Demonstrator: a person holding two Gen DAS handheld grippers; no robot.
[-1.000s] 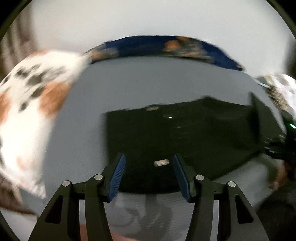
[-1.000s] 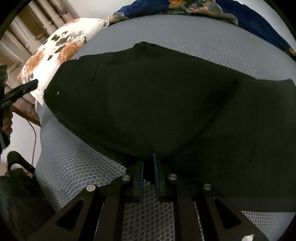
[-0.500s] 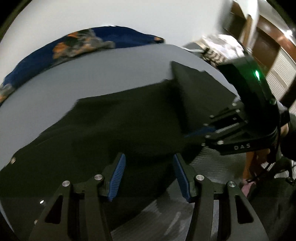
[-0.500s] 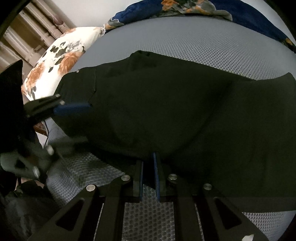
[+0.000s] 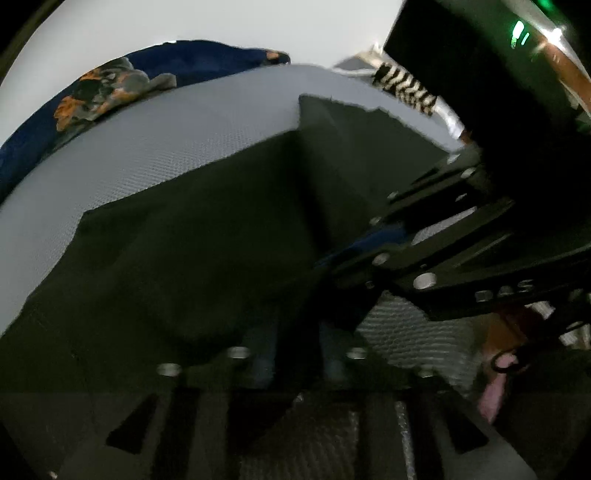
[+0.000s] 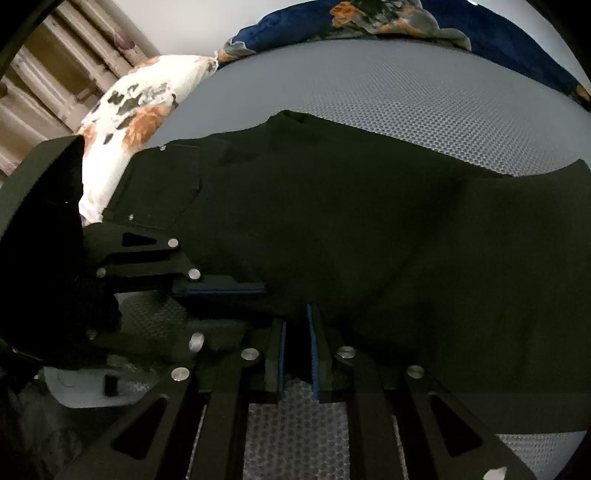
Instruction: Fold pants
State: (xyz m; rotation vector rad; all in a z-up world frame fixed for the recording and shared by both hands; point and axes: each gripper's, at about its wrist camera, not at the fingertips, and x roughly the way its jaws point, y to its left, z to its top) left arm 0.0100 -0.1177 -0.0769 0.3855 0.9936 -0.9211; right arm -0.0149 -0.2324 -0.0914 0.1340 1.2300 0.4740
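Observation:
Black pants lie spread flat on a grey mesh mattress; they also fill the left wrist view. My right gripper is shut on the near edge of the pants. My left gripper is at the same near edge, just left of the right one, its fingers close together with dark cloth between them; this view is blurred. In the right wrist view the left gripper's fingers reach in from the left onto the pants edge. The right gripper's body crosses the left wrist view at right.
A floral white and orange pillow lies at the bed's left end. A blue floral blanket is bunched along the far side, also in the left wrist view. A striped cloth lies beyond the pants. Curtains hang at left.
My left gripper swung from the waistband end to the near edge beside the right gripper, came down low and closed from wide open. The right gripper stayed shut on the pants edge.

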